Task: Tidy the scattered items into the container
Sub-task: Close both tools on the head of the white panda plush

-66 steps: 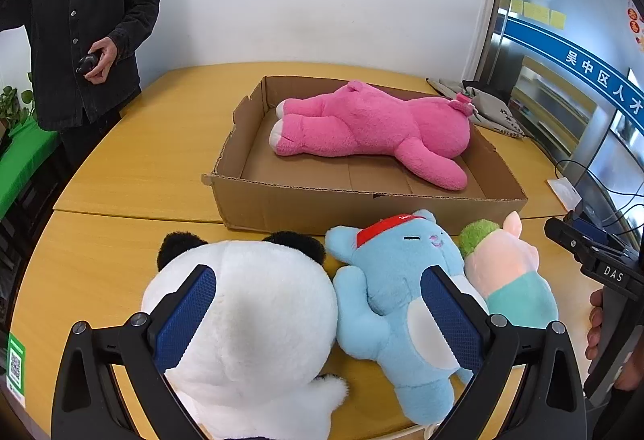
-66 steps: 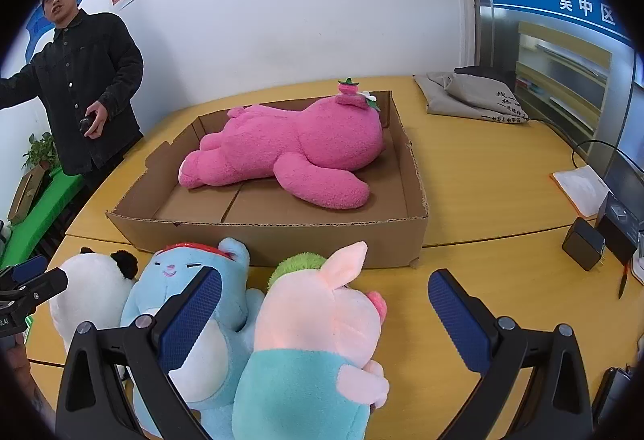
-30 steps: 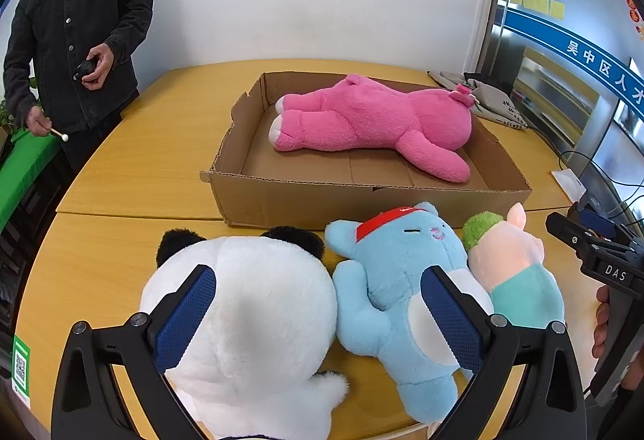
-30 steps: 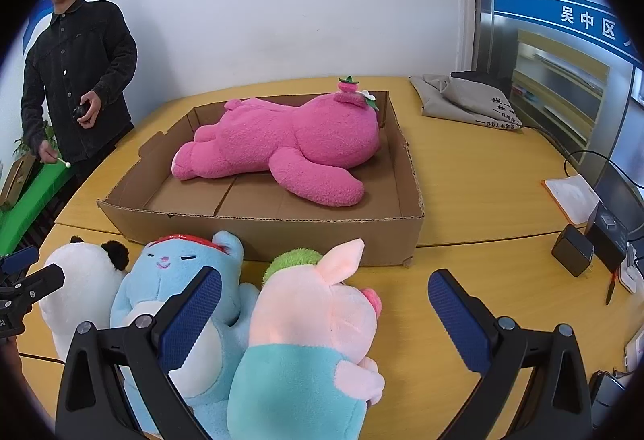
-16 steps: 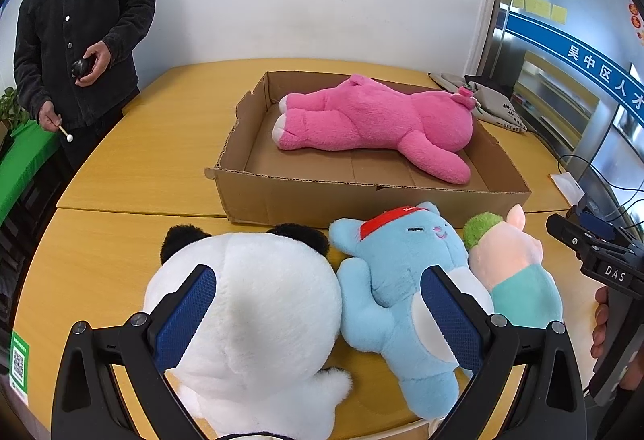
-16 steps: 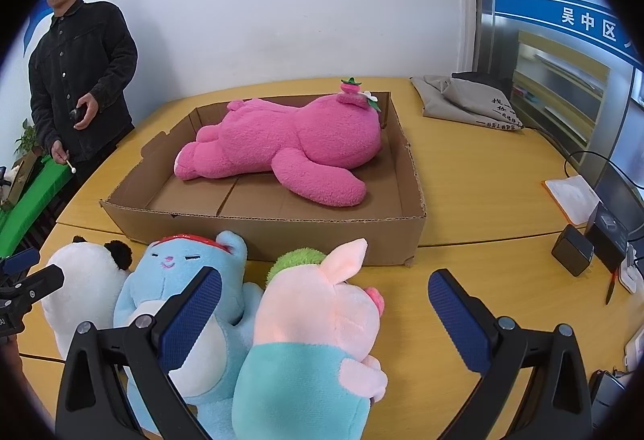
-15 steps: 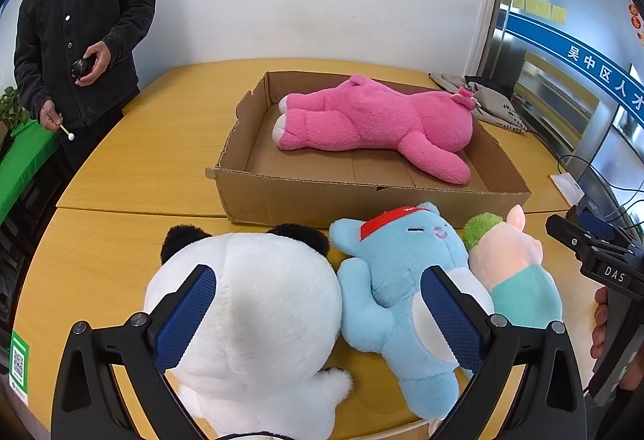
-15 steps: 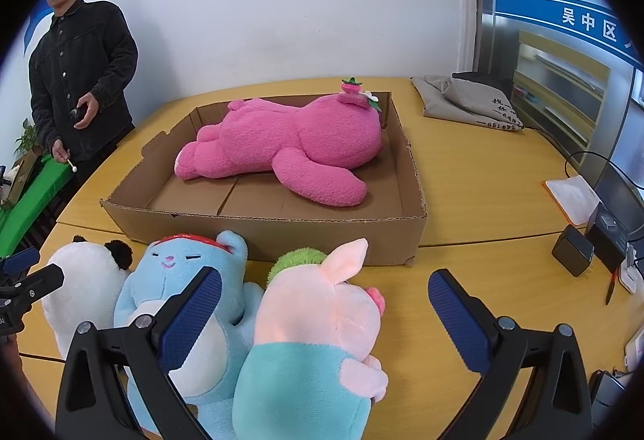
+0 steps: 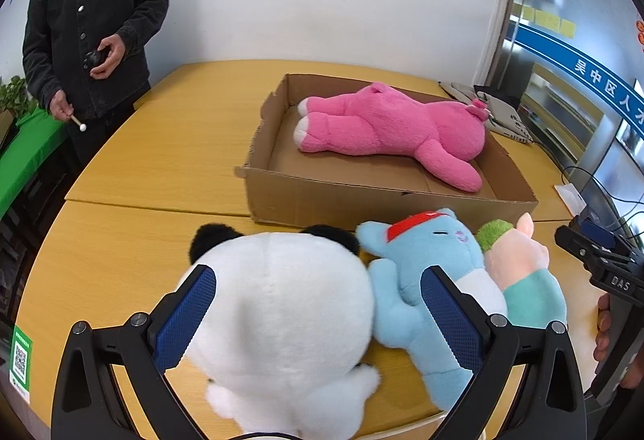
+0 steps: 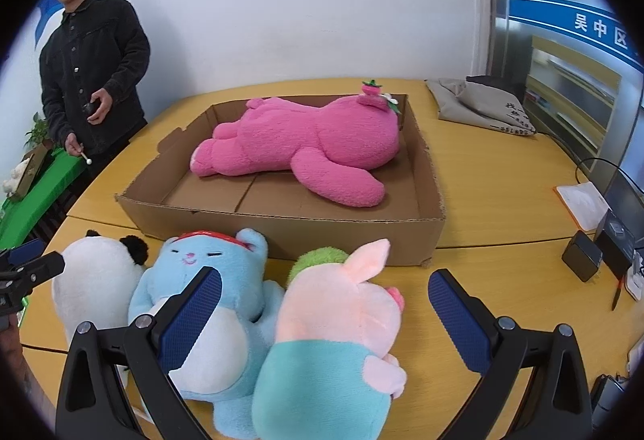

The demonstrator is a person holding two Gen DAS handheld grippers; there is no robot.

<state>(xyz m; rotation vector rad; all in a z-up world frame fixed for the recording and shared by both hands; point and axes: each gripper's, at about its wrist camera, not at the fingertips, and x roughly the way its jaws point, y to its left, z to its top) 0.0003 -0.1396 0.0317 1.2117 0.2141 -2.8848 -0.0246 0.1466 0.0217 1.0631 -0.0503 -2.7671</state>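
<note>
Left wrist view: my left gripper (image 9: 318, 315) is hanging wide open over the panda (image 9: 277, 315), its blue pads on either side of that big white body and gripping nothing. The panda is sitting at the near edge of the table (image 9: 161, 166), pressed up against the blue cat (image 9: 426, 275), and the pig (image 9: 523, 275) is leaning on the cat's other side. All three are sitting just in front of the box (image 9: 362, 202), touching or nearly touching its near wall. The pink bear (image 9: 386, 130) is lying on its side inside the box, stretched along the far wall. My right gripper is poking in from the right edge with my hand (image 9: 607, 335) under it. A person (image 9: 92, 37) in a dark jacket is standing off the table's far left corner.

Right wrist view: my right gripper (image 10: 322, 319) is also spread wide, empty, with the pig (image 10: 338, 335) sitting between the pads; I can't tell if the left pad is touching it. The cat (image 10: 213, 299) and panda (image 10: 96, 287) are lining up to its left, and the bear (image 10: 306, 142) is lying in the box (image 10: 354, 238). A grey bag (image 10: 479, 102) is sitting at the table's far right corner.
</note>
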